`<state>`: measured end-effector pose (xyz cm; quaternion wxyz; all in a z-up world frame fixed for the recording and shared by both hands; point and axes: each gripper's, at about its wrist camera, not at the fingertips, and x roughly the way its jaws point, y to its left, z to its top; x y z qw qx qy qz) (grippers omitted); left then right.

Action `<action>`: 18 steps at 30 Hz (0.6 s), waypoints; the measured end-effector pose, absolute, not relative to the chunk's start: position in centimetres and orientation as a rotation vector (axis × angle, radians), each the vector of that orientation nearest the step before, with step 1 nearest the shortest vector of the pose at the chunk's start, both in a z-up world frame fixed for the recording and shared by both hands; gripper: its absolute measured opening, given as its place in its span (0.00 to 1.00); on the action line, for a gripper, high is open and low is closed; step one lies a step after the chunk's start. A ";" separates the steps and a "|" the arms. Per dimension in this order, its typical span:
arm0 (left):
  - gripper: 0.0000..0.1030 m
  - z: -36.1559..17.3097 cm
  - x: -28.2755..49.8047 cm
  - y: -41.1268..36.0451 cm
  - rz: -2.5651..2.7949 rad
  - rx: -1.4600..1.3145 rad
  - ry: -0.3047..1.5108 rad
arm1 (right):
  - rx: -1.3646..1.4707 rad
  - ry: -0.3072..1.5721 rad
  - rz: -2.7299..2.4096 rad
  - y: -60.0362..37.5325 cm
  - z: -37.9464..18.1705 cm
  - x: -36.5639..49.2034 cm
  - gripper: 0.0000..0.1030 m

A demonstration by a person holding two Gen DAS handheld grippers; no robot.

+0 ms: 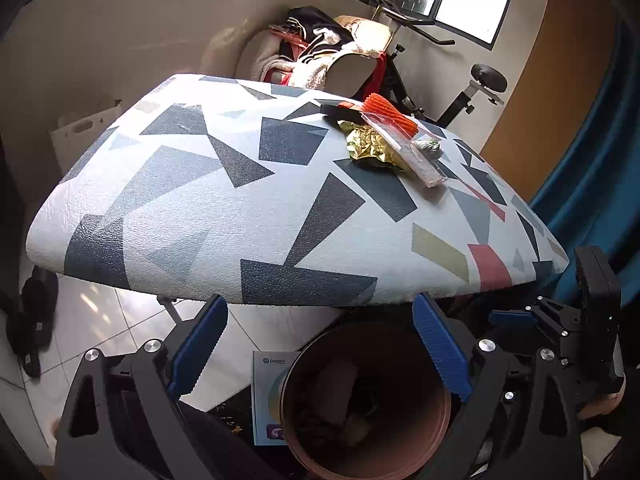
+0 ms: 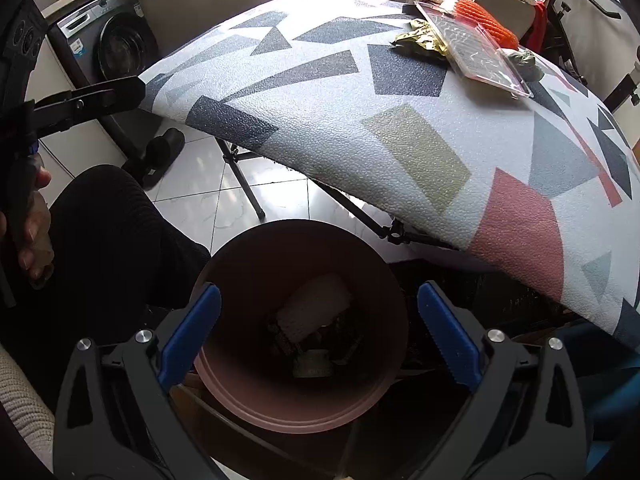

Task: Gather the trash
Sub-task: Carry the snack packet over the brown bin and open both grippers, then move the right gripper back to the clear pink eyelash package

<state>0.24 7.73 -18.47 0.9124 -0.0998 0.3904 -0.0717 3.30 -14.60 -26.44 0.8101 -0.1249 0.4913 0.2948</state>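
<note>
A brown bin [image 2: 248,280] stands on the floor below the table edge, with a white ribbed piece [image 2: 316,308] and other scraps inside. My right gripper [image 2: 318,336] hangs open over the bin's mouth, nothing between its blue pads. My left gripper [image 1: 320,344] is open too, above the bin [image 1: 384,352] and empty. On the far side of the patterned table [image 1: 240,200] lie a gold wrapper [image 1: 372,146], a clear plastic pack [image 1: 404,148], an orange ribbed piece [image 1: 390,114] and a grey wad [image 1: 428,148]. The same wrapper [image 2: 420,36] and pack [image 2: 476,56] show in the right wrist view.
A washing machine [image 2: 116,48] stands at the left. A chair piled with clothes [image 1: 320,56] and an exercise bike [image 1: 480,80] sit behind the table. A blue curtain [image 1: 600,160] hangs at the right. A person's hand [image 2: 36,232] and dark-clothed knee [image 2: 104,232] are beside the bin.
</note>
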 end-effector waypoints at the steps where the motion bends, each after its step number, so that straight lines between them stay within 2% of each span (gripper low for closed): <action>1: 0.89 -18.5 0.2 7.7 -0.148 -0.206 0.805 | -0.264 1.051 0.627 -14.7 -26.4 3.4 0.94; 18: 0.89 -18.6 0.3 7.7 -0.147 -0.204 0.808 | -0.258 1.033 0.587 -15.0 -26.2 3.5 0.94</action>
